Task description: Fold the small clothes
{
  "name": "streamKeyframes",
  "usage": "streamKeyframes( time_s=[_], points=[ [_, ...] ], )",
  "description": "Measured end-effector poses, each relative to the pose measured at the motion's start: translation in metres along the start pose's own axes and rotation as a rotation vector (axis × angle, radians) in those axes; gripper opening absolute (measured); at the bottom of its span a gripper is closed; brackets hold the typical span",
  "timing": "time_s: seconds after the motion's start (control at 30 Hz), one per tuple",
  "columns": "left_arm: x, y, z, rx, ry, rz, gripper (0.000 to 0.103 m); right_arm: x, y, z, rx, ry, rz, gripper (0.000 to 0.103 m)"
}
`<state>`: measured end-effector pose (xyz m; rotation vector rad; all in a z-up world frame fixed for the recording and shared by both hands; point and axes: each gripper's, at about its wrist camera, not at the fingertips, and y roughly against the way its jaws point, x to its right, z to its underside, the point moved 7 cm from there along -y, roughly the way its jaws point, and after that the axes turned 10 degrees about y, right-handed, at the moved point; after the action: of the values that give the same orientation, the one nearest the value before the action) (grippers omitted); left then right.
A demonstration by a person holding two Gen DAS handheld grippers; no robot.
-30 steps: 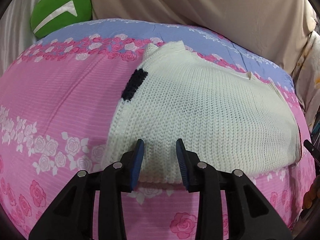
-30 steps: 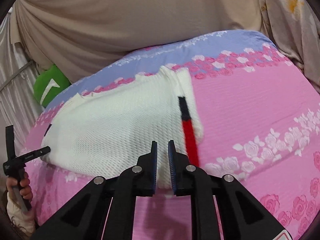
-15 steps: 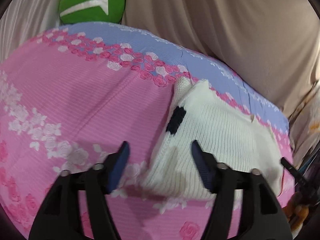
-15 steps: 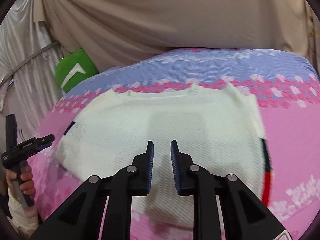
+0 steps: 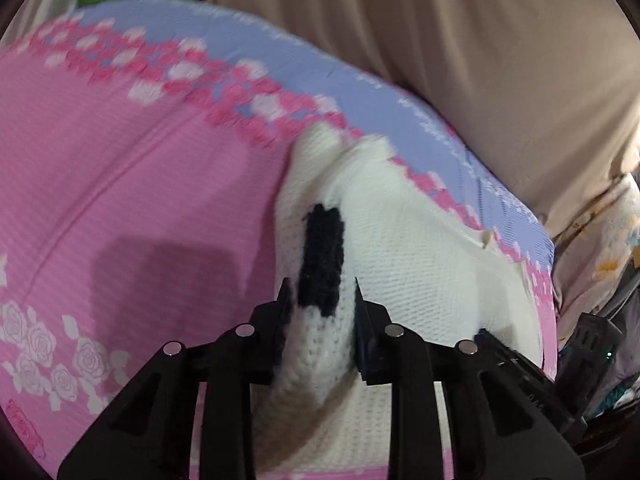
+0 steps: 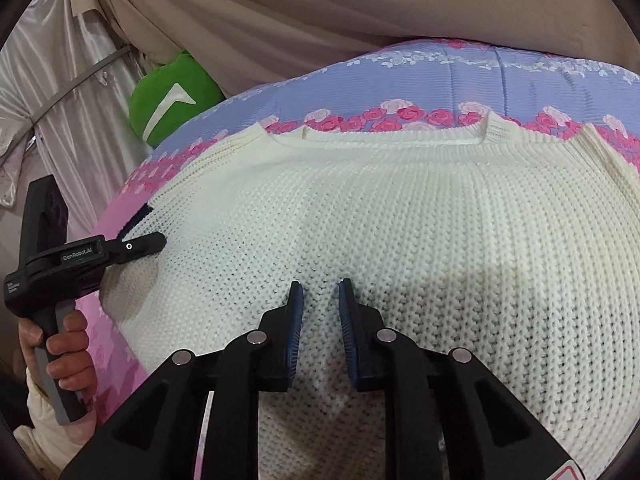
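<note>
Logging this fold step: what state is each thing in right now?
Sweater: spread flat, left edge bunched and lifted.
Black patch: on the raised fold, between the fingers.
Left gripper: closing on the sweater edge.
Right gripper: narrow gap, over the knit; hold unclear.
Bedspread: lying flat.

Left gripper (image 5: 320, 300): black plastic body with two triangular cut-outs in the lower frame. Four round silver fasteners sit in a row behind the fingers, two per side. Finger pads are dark blue with fine ribbing.

Right gripper (image 6: 320, 300): same black frame, same four silver fasteners, blue ribbed pads (image 6: 295, 332) clearly visible on the inner finger faces. A red-and-white label corner shows at the frame's lower right edge.

Seen from the right wrist camera, the left gripper (image 6: 138, 245) has a boxy black housing printed "GenRobot.AI" in pale lettering, a small white ring mark near the finger base, and a grey-faced handle. The hand (image 6: 66, 354) on that handle emerges from a cream sleeve (image 6: 48, 424).
</note>
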<state>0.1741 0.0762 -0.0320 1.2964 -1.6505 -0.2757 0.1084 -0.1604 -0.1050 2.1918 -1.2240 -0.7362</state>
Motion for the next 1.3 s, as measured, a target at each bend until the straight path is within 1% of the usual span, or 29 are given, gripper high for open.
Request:
streamKeyframes(
  time_s=[0.07, 0.13, 0.2, 0.27, 0.33, 0.4, 0.43, 0.47, 0.53, 0.57, 0.6, 0.63, 0.67, 0.7, 0.77, 0.8, 0.83, 0.87, 0.9, 0.93, 0.97, 1.0, 1.07, 1.13, 1.2, 1.27, 1.3],
  points=[
    [0.034, 0.017, 0.000, 0.048, -0.078, 0.025, 0.023, -0.001, 0.010, 0.002, 0.012, -0.026, -0.020, 0.021],
    [0.075, 0.032, 0.006, 0.078, -0.154, 0.073, 0.023, 0.001, 0.029, 0.004, 0.053, -0.055, -0.040, 0.031],
    [0.113, 0.039, 0.017, 0.087, -0.226, 0.118, 0.023, 0.010, 0.053, 0.013, 0.104, -0.086, -0.032, 0.035],
    [0.155, 0.038, 0.034, 0.076, -0.305, 0.164, 0.023, 0.023, 0.078, 0.028, 0.137, -0.125, -0.015, 0.035],
    [0.200, 0.025, 0.062, 0.032, -0.389, 0.212, 0.022, 0.040, 0.097, 0.047, 0.148, -0.169, 0.025, 0.037],
    [0.236, 0.005, 0.092, -0.033, -0.456, 0.233, 0.023, 0.061, 0.115, 0.069, 0.146, -0.213, 0.086, 0.038],
    [0.247, -0.007, 0.107, -0.064, -0.477, 0.231, 0.023, 0.070, 0.121, 0.079, 0.141, -0.237, 0.106, 0.039],
    [0.257, -0.024, 0.125, -0.111, -0.496, 0.217, 0.023, 0.081, 0.130, 0.090, 0.140, -0.268, 0.127, 0.039],
    [0.269, -0.053, 0.155, -0.187, -0.546, 0.174, 0.026, 0.096, 0.142, 0.104, 0.147, -0.312, 0.144, 0.040],
    [0.271, -0.068, 0.169, -0.221, -0.570, 0.146, 0.031, 0.103, 0.150, 0.110, 0.155, -0.334, 0.154, 0.040],
    [0.270, -0.075, 0.178, -0.231, -0.579, 0.132, 0.034, 0.107, 0.155, 0.113, 0.166, -0.347, 0.159, 0.040],
    [0.272, -0.074, 0.182, -0.216, -0.578, 0.133, 0.037, 0.111, 0.160, 0.115, 0.175, -0.356, 0.164, 0.040],
    [0.274, -0.067, 0.182, -0.197, -0.580, 0.144, 0.043, 0.114, 0.167, 0.115, 0.188, -0.358, 0.175, 0.040],
    [0.275, -0.058, 0.182, -0.196, -0.583, 0.167, 0.047, 0.117, 0.172, 0.113, 0.197, -0.354, 0.184, 0.041],
    [0.273, -0.031, 0.175, -0.183, -0.578, 0.228, 0.057, 0.119, 0.180, 0.103, 0.219, -0.339, 0.178, 0.041],
    [0.269, -0.017, 0.169, -0.156, -0.576, 0.238, 0.063, 0.119, 0.182, 0.100, 0.230, -0.330, 0.170, 0.041],
    [0.265, -0.005, 0.162, -0.127, -0.574, 0.239, 0.072, 0.118, 0.184, 0.093, 0.240, -0.320, 0.162, 0.044],
    [0.257, 0.009, 0.154, -0.083, -0.568, 0.236, 0.077, 0.117, 0.184, 0.085, 0.246, -0.308, 0.155, 0.047],
    [0.246, 0.020, 0.144, -0.047, -0.564, 0.222, 0.078, 0.116, 0.184, 0.077, 0.249, -0.296, 0.150, 0.057],
    [0.236, 0.027, 0.137, -0.013, -0.560, 0.191, 0.078, 0.115, 0.184, 0.070, 0.253, -0.283, 0.141, 0.066],
    [0.223, 0.031, 0.128, 0.023, -0.541, 0.146, 0.078, 0.113, 0.180, 0.060, 0.257, -0.268, 0.120, 0.069],
    [0.209, 0.033, 0.120, 0.035, -0.517, 0.106, 0.078, 0.109, 0.175, 0.052, 0.255, -0.262, 0.096, 0.071],
    [0.186, 0.030, 0.110, 0.014, -0.458, 0.068, 0.078, 0.108, 0.156, 0.034, 0.222, -0.276, 0.041, 0.071],
    [0.162, 0.023, 0.106, -0.019, -0.396, 0.043, 0.078, 0.111, 0.134, 0.024, 0.171, -0.305, -0.006, 0.071],
    [0.146, 0.014, 0.111, -0.060, -0.359, 0.019, 0.078, 0.111, 0.109, 0.017, 0.101, -0.321, -0.048, 0.071],
    [0.139, 0.005, 0.118, -0.100, -0.341, 0.020, 0.078, 0.106, 0.086, 0.010, 0.053, -0.312, -0.091, 0.071],
    [0.138, 0.001, 0.123, -0.116, -0.344, 0.021, 0.078, 0.102, 0.079, 0.006, 0.040, -0.293, -0.112, 0.063]
  ],
)
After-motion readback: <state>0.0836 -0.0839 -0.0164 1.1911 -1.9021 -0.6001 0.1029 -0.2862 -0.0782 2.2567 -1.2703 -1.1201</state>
